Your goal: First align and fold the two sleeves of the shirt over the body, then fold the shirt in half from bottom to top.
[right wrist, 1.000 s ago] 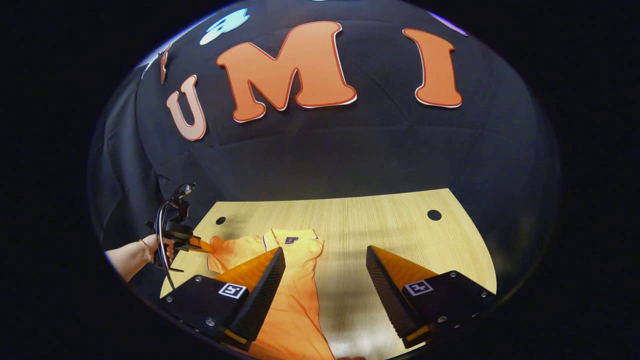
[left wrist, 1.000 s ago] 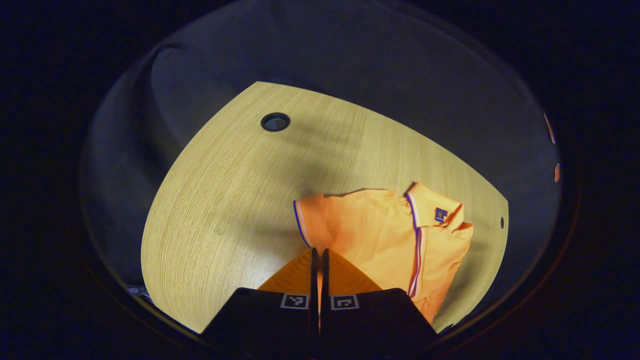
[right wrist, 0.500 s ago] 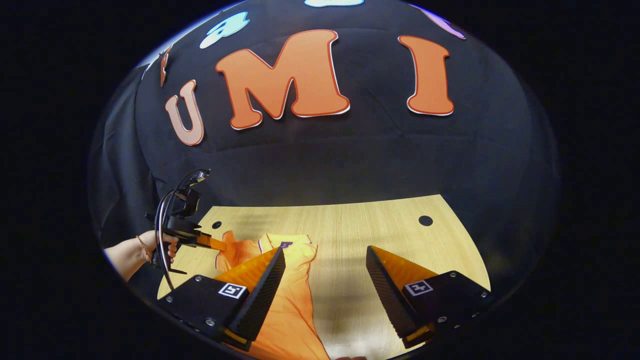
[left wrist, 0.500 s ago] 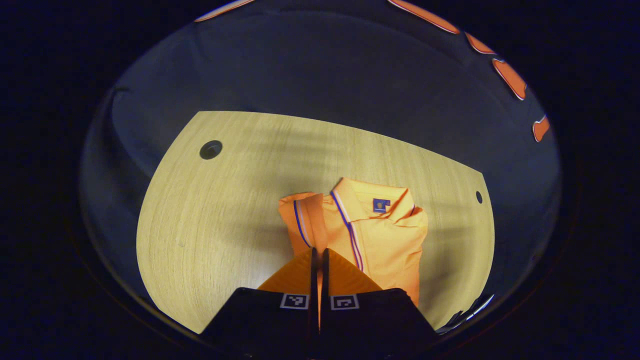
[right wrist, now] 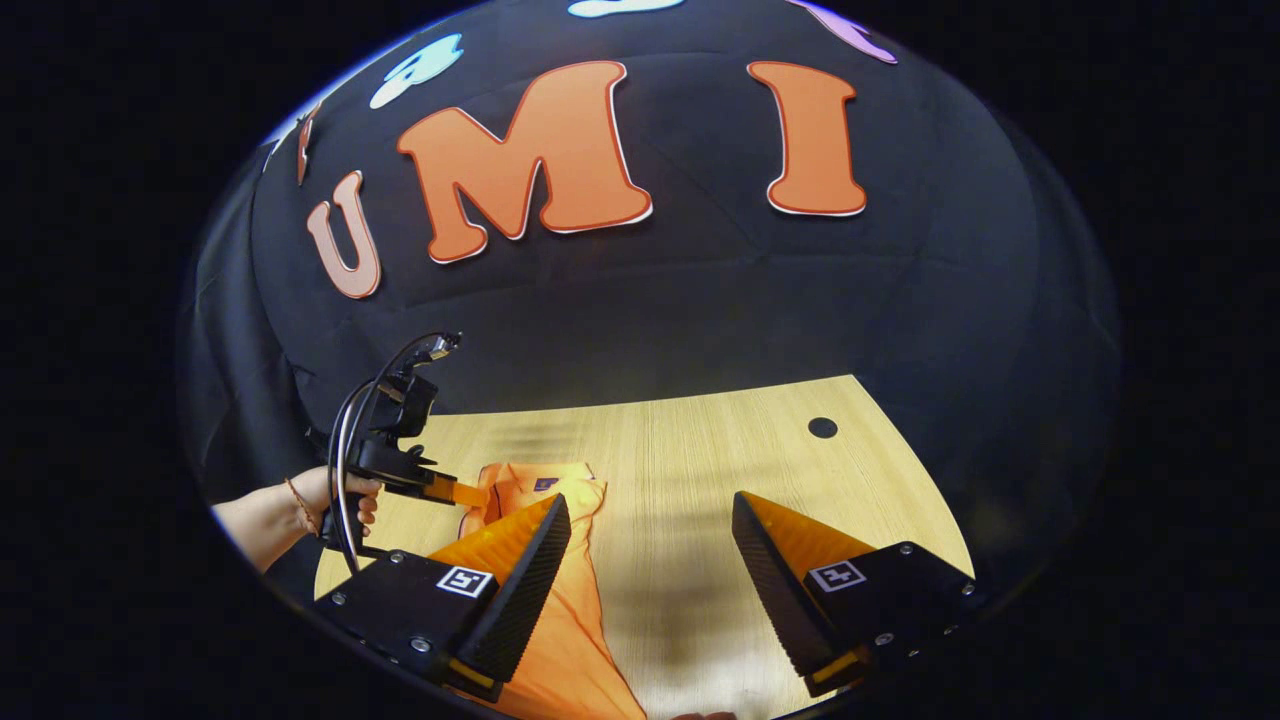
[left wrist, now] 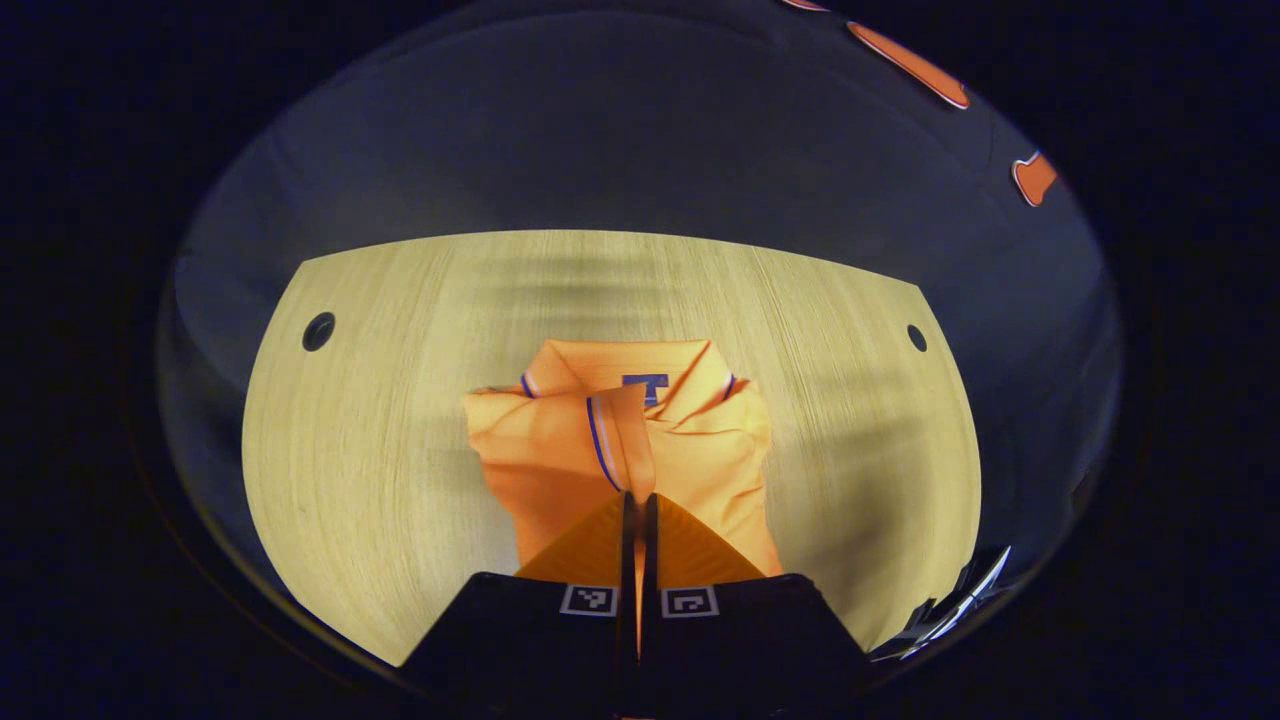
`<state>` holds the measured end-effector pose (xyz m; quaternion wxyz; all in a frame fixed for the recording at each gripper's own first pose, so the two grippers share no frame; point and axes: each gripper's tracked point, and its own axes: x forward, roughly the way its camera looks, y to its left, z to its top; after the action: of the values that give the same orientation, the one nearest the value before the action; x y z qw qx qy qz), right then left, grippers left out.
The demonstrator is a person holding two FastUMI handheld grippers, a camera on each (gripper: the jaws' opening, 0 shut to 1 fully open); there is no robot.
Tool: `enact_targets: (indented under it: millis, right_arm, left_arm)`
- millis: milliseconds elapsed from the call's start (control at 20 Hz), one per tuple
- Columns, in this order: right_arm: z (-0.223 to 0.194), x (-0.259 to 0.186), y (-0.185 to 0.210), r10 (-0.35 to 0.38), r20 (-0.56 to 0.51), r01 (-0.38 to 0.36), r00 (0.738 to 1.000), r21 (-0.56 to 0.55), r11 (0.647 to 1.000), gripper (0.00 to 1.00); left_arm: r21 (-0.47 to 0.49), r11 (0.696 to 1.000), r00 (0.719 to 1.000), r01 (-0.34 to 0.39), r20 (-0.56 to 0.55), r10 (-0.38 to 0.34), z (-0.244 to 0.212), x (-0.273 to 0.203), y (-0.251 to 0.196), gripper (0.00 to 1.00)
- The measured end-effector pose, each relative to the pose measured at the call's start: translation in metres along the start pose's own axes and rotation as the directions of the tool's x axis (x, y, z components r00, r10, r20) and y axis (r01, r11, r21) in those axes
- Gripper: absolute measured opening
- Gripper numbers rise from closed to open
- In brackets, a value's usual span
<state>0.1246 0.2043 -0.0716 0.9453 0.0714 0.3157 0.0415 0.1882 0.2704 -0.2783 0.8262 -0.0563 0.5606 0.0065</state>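
My left gripper (left wrist: 637, 497) is pinching the sleeve (left wrist: 620, 430) cuff, lifted over the orange shirt (left wrist: 560, 460) lying mid-table (left wrist: 380, 420). My right gripper (right wrist: 650, 535) is spread wide above the table, the shirt's body at its 9 o'clock finger. At 9 o'clock a hand (right wrist: 345, 500) holds the left gripper.

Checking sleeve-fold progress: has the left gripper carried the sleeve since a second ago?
Yes. In the right gripper view the left gripper has carried the sleeve from the table's left edge inward, over the shirt body.
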Motion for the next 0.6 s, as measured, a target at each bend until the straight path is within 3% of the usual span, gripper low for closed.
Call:
enact_targets:
  millis: [550,600]
  right_arm:
    - [-0.02,0.006,-0.014,-0.014,-0.041,0.015,0.999,0.016,1.0,0.99]
    - [-0.022,0.006,-0.014,-0.013,-0.044,0.014,0.999,0.016,1.0,0.99]
  left_arm:
    - [0.012,0.998,0.997,0.056,-0.046,-0.055,-0.016,0.025,-0.045,0.06]
    - [0.008,0.998,0.997,0.07,-0.046,-0.069,-0.017,0.026,-0.049,0.15]
